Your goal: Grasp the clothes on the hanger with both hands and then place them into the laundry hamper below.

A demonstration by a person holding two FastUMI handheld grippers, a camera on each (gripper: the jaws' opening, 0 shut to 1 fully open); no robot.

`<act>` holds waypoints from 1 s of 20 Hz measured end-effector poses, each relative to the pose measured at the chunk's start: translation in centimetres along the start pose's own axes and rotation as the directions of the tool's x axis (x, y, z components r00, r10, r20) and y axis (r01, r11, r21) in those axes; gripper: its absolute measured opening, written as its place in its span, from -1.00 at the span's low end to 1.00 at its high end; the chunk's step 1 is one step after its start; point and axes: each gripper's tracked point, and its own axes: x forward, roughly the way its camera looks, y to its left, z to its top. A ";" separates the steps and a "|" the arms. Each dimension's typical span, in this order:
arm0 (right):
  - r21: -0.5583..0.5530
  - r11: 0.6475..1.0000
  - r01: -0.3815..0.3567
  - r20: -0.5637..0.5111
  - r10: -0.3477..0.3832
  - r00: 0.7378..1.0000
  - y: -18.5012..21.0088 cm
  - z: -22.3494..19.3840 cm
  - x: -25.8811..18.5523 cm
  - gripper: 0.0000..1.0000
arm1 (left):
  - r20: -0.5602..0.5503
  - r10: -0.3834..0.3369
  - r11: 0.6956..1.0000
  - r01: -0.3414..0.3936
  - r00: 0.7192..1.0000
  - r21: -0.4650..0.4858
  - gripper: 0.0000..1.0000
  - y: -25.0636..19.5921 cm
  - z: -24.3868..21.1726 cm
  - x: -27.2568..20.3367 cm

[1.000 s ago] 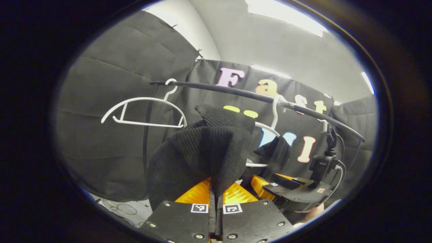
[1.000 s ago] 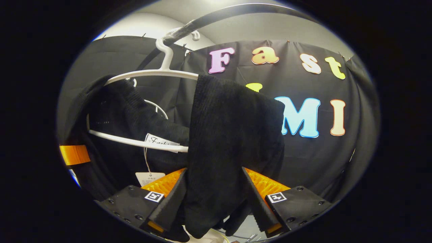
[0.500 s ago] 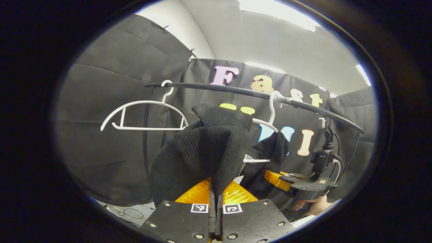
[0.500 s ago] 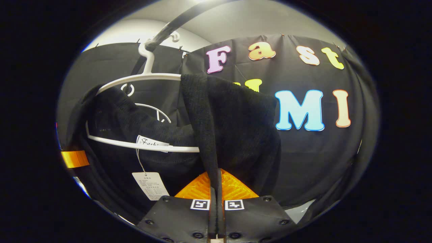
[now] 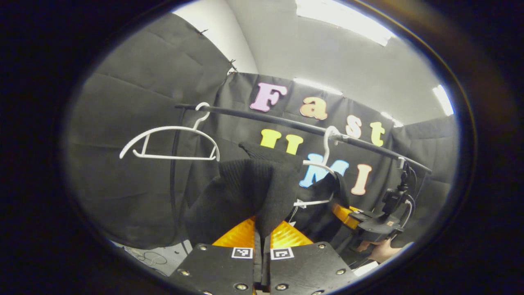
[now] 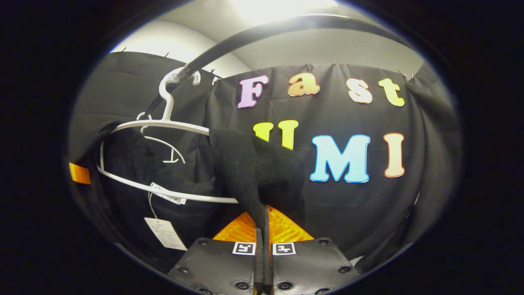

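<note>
A black knit garment (image 5: 245,192) hangs on a white hanger (image 5: 325,164) on the black rail (image 5: 286,121). My left gripper (image 5: 262,235) is shut on one shoulder of it, the cloth bunched between the orange fingers. In the right gripper view the other shoulder of the garment (image 6: 254,172) drapes off the hanger's (image 6: 163,123) end, and my right gripper (image 6: 263,225) is shut on that fold. In the left gripper view the right gripper (image 5: 370,223) shows farther off, held by a hand (image 5: 378,250). The hamper is out of sight.
An empty white hanger (image 5: 168,141) hangs at the rail's left end beside a black upright pole (image 5: 174,172). A paper tag (image 6: 166,233) dangles from the garment on a string. Cables lie on the pale floor (image 5: 149,258) at lower left.
The right gripper went from open around the hanging shoulder to shut on it. Both grippers have since drawn the garment downward, so the rail and the hanger sit higher in both views.
</note>
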 end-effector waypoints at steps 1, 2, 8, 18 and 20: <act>-0.009 1.000 0.015 0.020 -0.015 1.000 -0.5 0.5 0.0 -0.98 | 0.008 -0.004 1.000 0.004 1.000 0.011 -1.00 0.2 0.7 -0.4; -0.015 0.999 0.030 0.035 -0.030 0.999 -1.0 0.8 -0.1 -0.98 | 0.019 -0.005 1.000 0.005 1.000 0.015 -0.99 0.5 1.6 -0.9; -0.110 0.986 0.126 0.145 -0.110 0.983 -4.0 3.5 0.0 -0.98 | 0.077 -0.005 1.000 0.005 0.997 -0.001 -0.99 2.1 4.3 -1.4; -0.221 0.928 0.301 0.282 -0.235 0.930 -8.1 5.6 1.4 -1.00 | 0.207 0.102 0.986 -0.126 0.973 0.107 -0.99 7.9 8.7 -0.4; -0.233 0.915 0.331 0.292 -0.259 0.921 -9.3 5.5 2.7 -0.91 | 0.216 0.109 0.986 -0.134 0.970 0.103 -0.96 9.2 9.2 -0.2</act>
